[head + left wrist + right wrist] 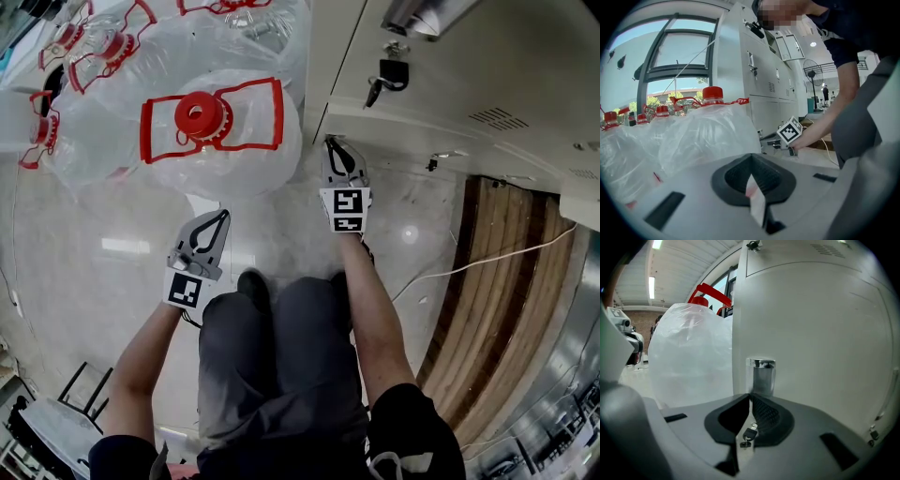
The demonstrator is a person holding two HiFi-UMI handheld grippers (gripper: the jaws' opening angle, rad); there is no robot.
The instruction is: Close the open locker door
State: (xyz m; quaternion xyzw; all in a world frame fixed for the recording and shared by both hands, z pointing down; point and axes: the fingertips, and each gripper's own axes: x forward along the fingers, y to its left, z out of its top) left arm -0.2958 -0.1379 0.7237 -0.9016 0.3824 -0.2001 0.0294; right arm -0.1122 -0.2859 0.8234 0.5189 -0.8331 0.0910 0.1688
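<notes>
Now my right gripper [334,148], jaws pressed together on nothing, points at the grey locker door [811,333], with a chrome knob [761,375] just ahead of its tips near the door's left edge. My left gripper [217,223], jaws likewise closed and empty, hangs beside big water bottles [220,131] above the pale floor [281,234].

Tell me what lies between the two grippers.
Only bare glossy floor separates the left gripper from the right gripper, as the head view shows; the big water bottle stands just beside that stretch.
</notes>
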